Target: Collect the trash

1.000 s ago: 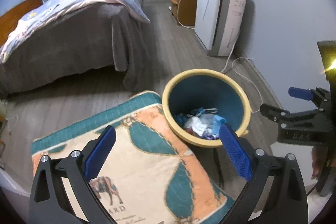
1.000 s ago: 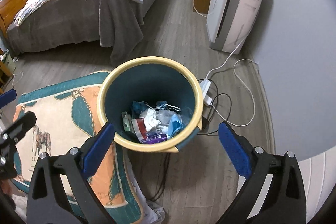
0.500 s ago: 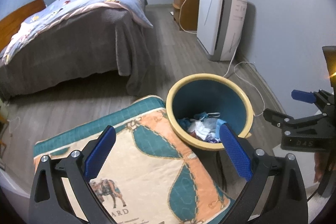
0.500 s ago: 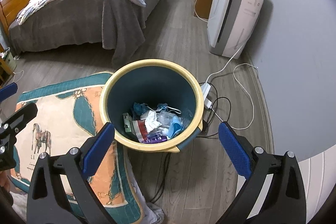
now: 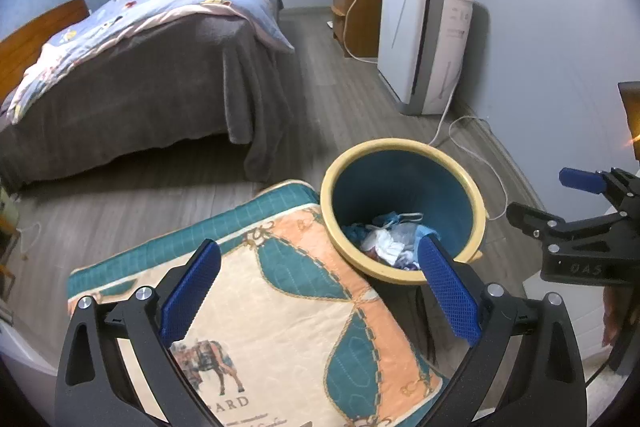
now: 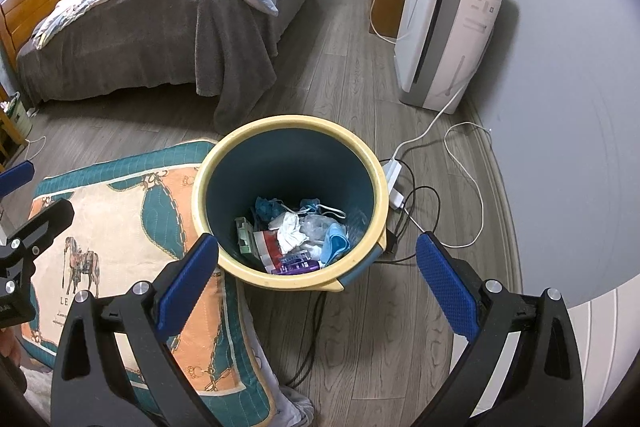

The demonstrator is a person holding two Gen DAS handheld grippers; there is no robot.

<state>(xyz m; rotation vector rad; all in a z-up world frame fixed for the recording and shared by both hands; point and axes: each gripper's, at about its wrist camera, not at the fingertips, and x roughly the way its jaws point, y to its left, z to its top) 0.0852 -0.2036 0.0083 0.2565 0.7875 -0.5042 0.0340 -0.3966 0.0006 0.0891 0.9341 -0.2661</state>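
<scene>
A teal bin with a yellow rim [image 6: 224,163] stands on the wood floor and shows in the left wrist view [image 5: 340,163] too. Mixed trash [image 6: 298,233] lies at its bottom: tissues, wrappers, a blue mask; it also shows in the left wrist view [image 5: 390,239]. My right gripper [image 6: 318,285] is open and empty, above the bin's near rim. My left gripper [image 5: 320,295] is open and empty over a patterned cushion [image 5: 288,323], left of the bin. The right gripper [image 5: 548,205] shows at the right edge of the left wrist view.
A bed with a grey cover [image 6: 160,23] stands at the back left. A white air purifier [image 6: 444,31] stands by the right wall. Cables and a power adapter [image 6: 394,183] lie on the floor right of the bin. The cushion [image 6: 120,227] lies left of the bin.
Both grippers have risen and drawn back a little, so the bin looks smaller and lower in both views. Both stay open and empty.
</scene>
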